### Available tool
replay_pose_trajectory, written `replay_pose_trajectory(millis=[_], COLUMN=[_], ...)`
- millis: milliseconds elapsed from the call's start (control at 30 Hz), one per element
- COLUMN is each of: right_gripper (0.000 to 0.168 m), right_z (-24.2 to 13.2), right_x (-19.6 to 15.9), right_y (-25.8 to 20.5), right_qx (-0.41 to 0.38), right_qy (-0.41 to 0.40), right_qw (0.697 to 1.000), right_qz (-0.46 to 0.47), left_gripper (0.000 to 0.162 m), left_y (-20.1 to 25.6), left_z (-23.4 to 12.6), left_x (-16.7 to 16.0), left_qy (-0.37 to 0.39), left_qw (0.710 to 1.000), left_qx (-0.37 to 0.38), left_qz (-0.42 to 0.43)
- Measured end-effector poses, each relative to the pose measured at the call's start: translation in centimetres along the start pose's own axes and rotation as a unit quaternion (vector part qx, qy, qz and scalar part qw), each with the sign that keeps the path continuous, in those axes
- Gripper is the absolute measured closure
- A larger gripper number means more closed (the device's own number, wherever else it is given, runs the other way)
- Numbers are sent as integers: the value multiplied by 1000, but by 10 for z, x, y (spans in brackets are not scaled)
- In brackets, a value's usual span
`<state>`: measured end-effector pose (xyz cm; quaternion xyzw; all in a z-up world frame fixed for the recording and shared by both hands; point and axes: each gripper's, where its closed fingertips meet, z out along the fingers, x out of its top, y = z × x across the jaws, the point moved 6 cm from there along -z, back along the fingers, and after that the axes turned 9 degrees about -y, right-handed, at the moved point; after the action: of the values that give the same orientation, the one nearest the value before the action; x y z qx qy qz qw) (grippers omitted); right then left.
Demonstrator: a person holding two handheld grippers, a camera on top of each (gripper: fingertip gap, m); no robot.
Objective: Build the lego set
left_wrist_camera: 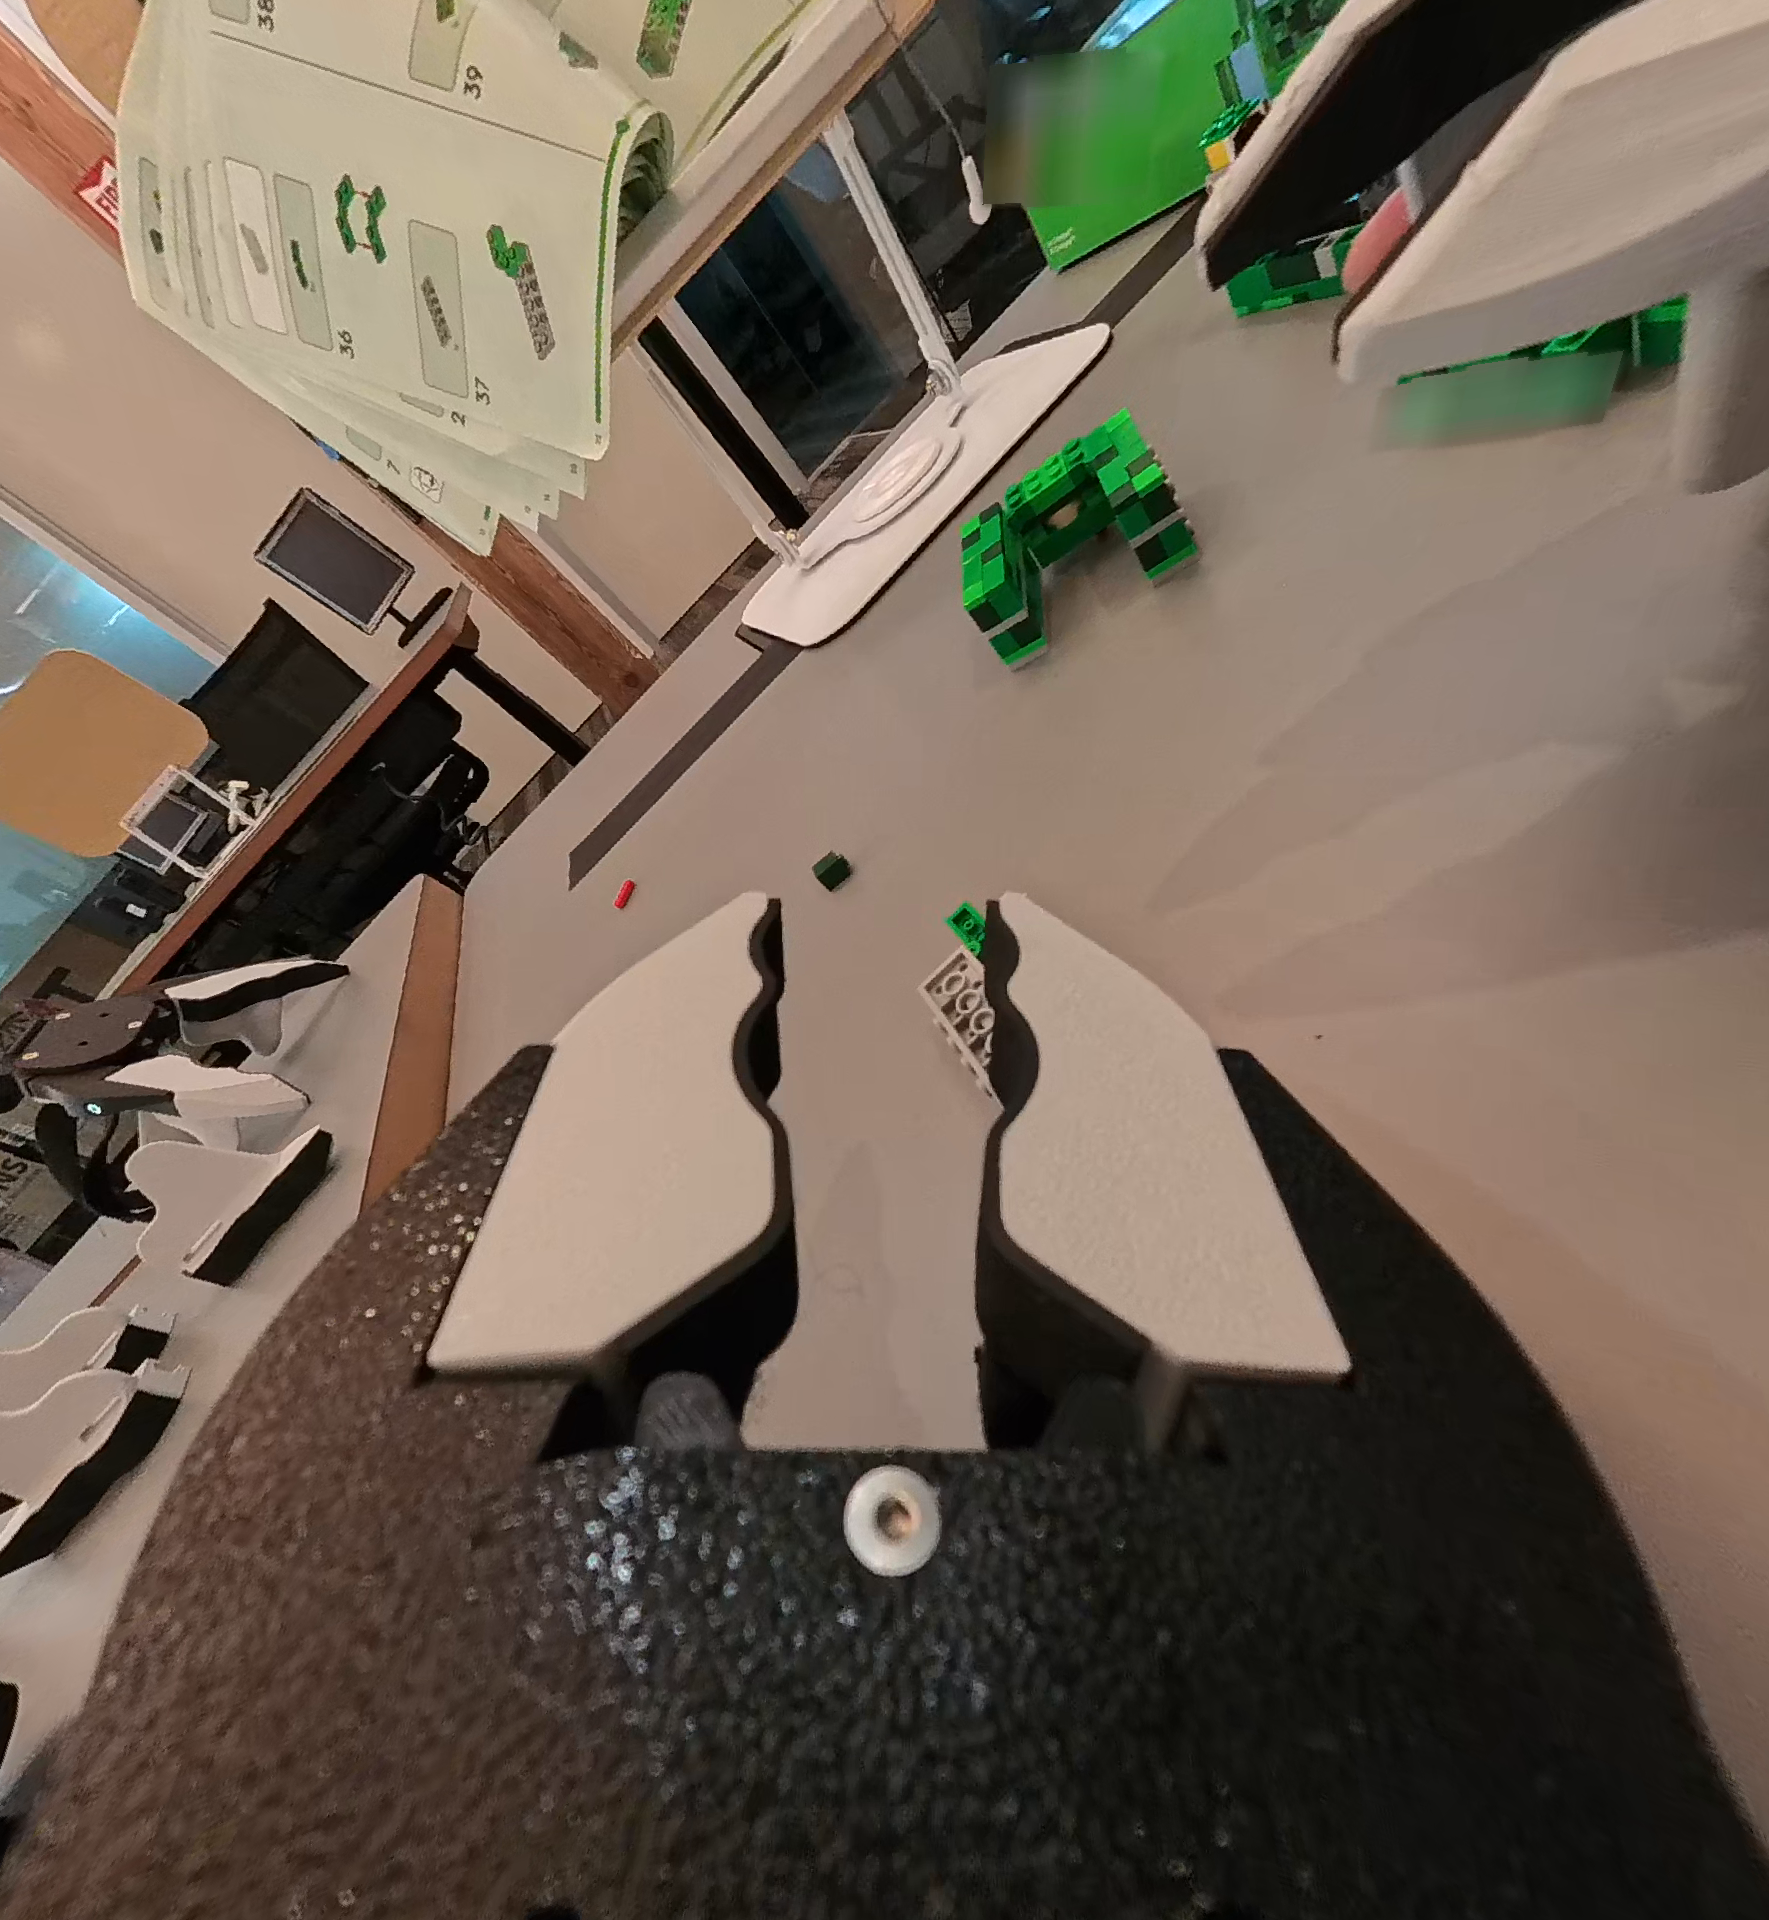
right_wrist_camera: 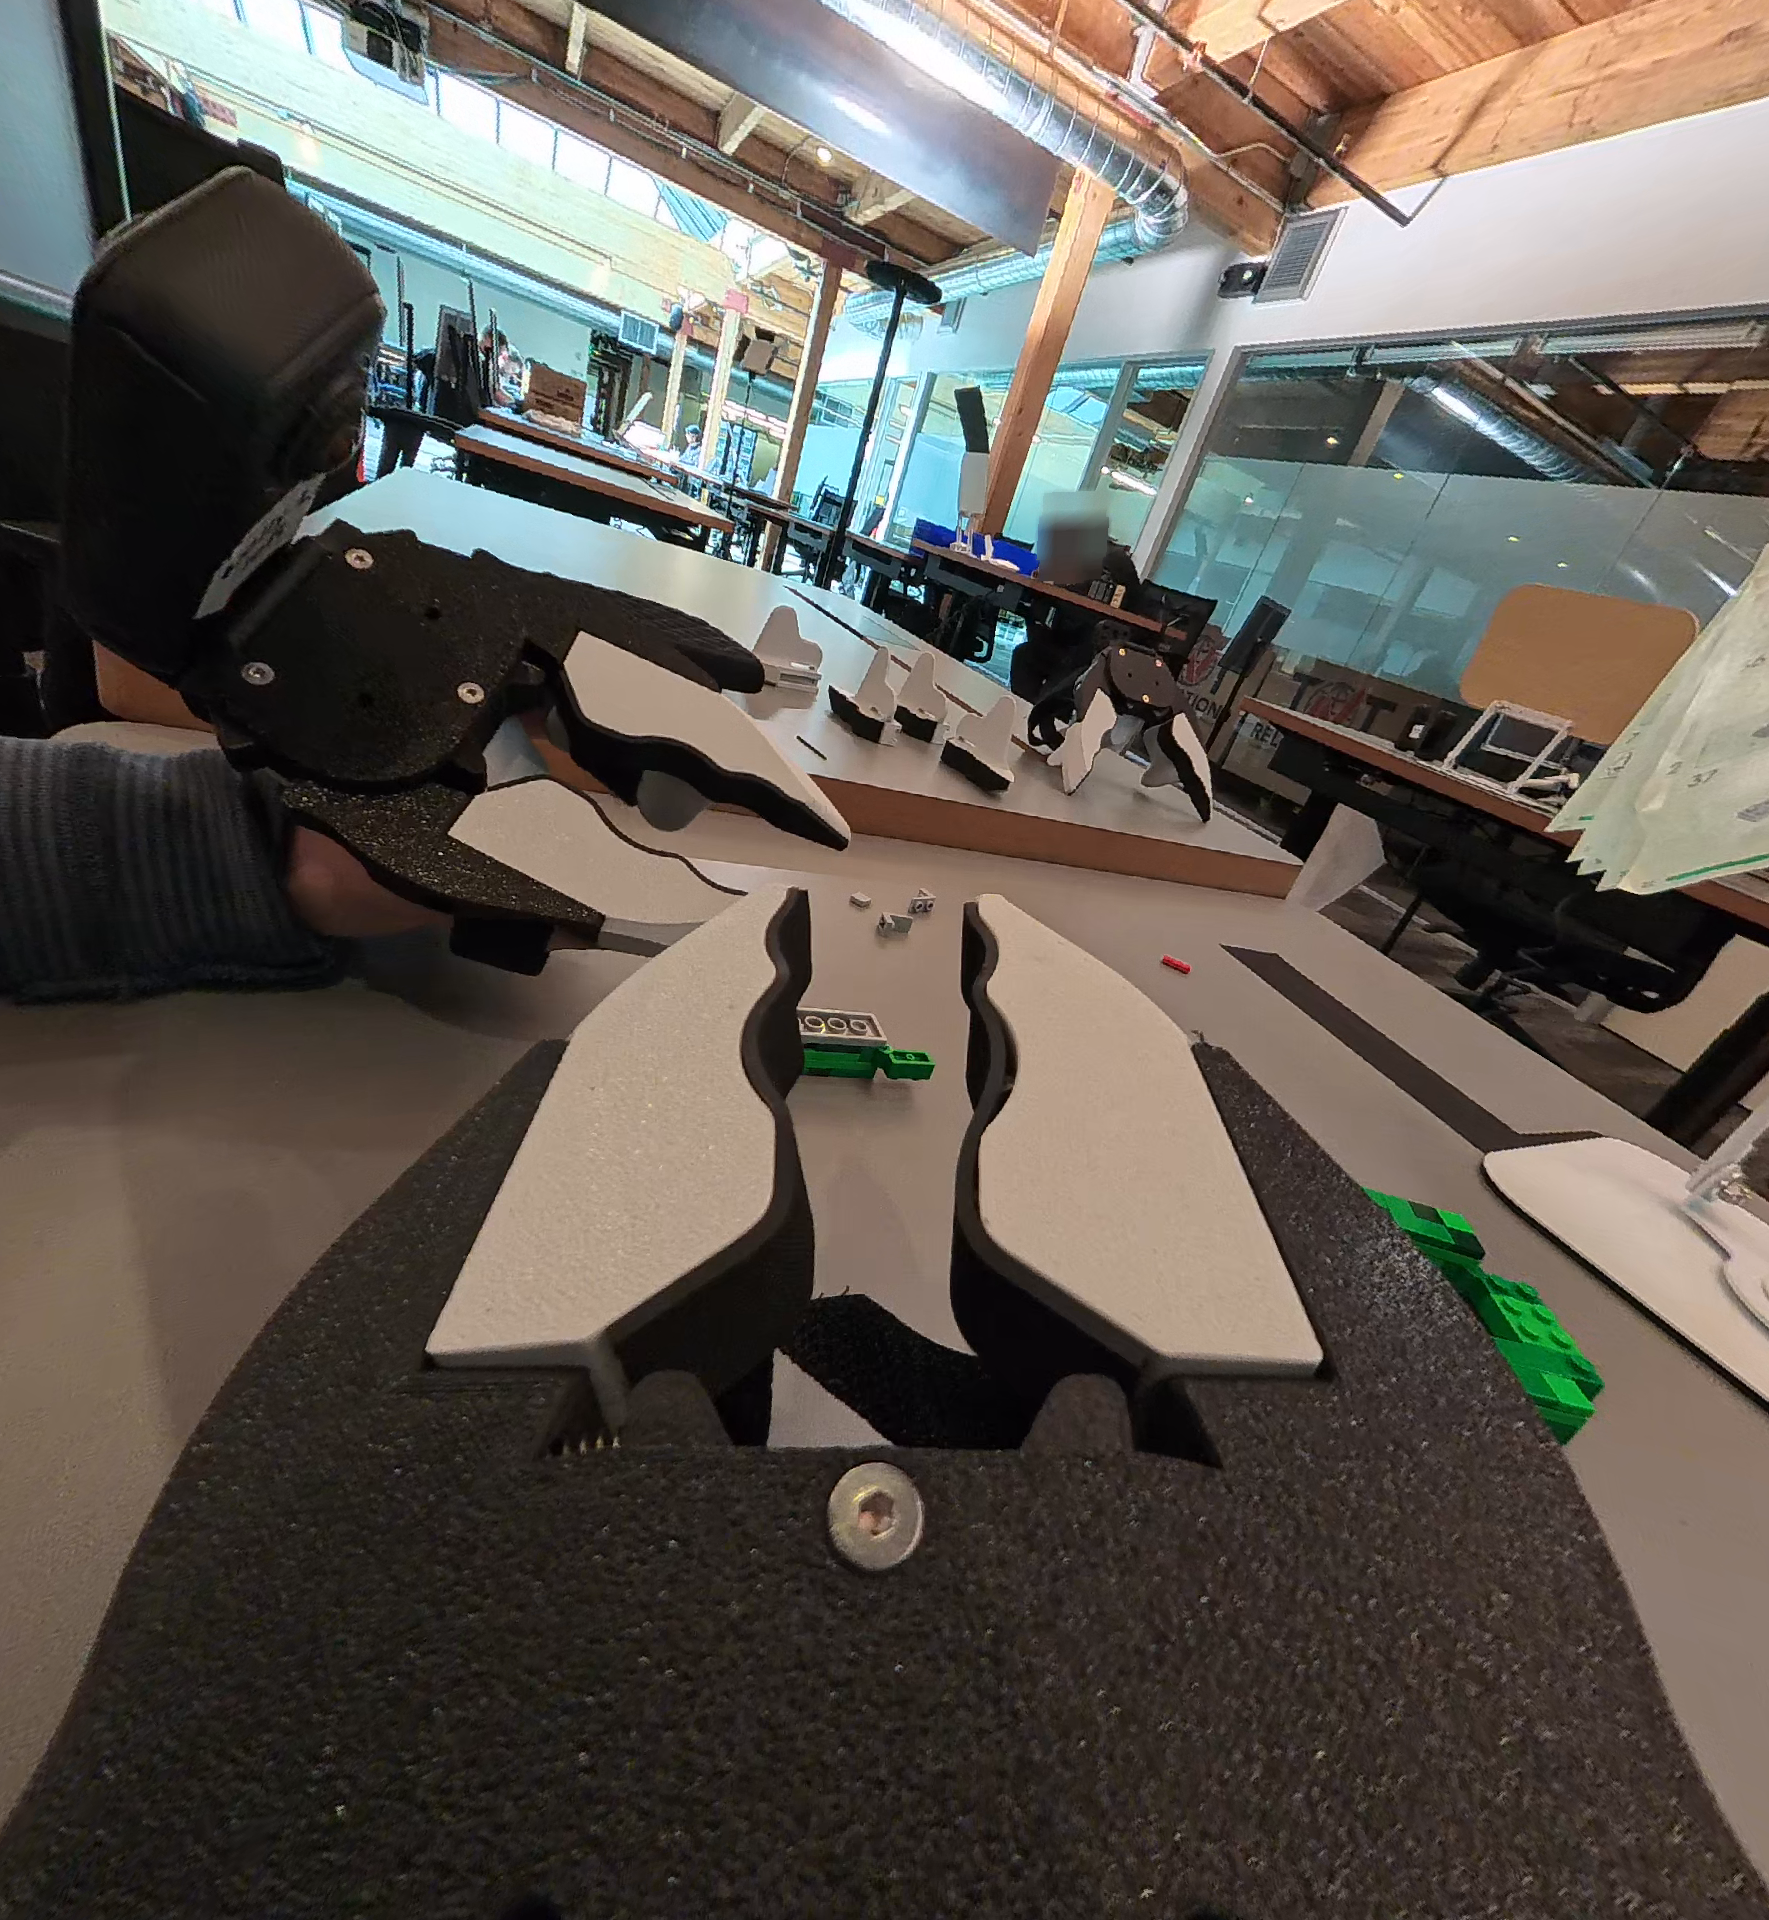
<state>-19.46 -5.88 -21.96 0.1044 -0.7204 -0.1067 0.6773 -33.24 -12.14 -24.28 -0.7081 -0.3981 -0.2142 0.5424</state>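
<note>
A green arched build [left_wrist_camera: 1077, 530] stands finished-looking in the upper-right of the left wrist view; a grey plate [right_wrist_camera: 838, 1027] on green pieces [right_wrist_camera: 864, 1062] and loose bits remain unjoined. Left gripper [left_wrist_camera: 885, 914] and right gripper [right_wrist_camera: 885, 909] both gape, empty.

Both views are bright and evenly lit; the light comes from overhead, with a long ceiling lamp [right_wrist_camera: 859, 114] glaring white at the top of the right wrist view; soft, faint shadows fan over the grey table [left_wrist_camera: 1379, 831] in the left wrist view; wide-angle bending curves straight edges near the borders; the other gripper [left_wrist_camera: 1482, 208] at the far right is blurred and out of focus; the near gripper bodies look soft and grainy; far glass walls [right_wrist_camera: 1431, 499] carry pale reflections.
</note>
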Motion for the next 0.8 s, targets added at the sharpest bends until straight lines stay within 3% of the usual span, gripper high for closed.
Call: replay_pose_trajectory(millis=[33,300,633,800], right_gripper=[141,137,96,82], right_z=[0,0,4,5], right_x=[0,0,3,6], right_y=[0,0,-2,-5], right_qx=[0,0,7,3], right_qy=[0,7,18,32], right_qw=[1000,1000,1000,999], right_qz=[0,-4,-2,-18], left_gripper=[125,110,60,45], left_y=[0,-8,-25,-32], left_z=[0,-4,-8,-11], left_x=[0,2,4,4], left_qy=[0,25,61,74], left_qw=[1000,999,991,985], left_qx=[1,29,110,143], left_qz=[0,-18,-50,-66])
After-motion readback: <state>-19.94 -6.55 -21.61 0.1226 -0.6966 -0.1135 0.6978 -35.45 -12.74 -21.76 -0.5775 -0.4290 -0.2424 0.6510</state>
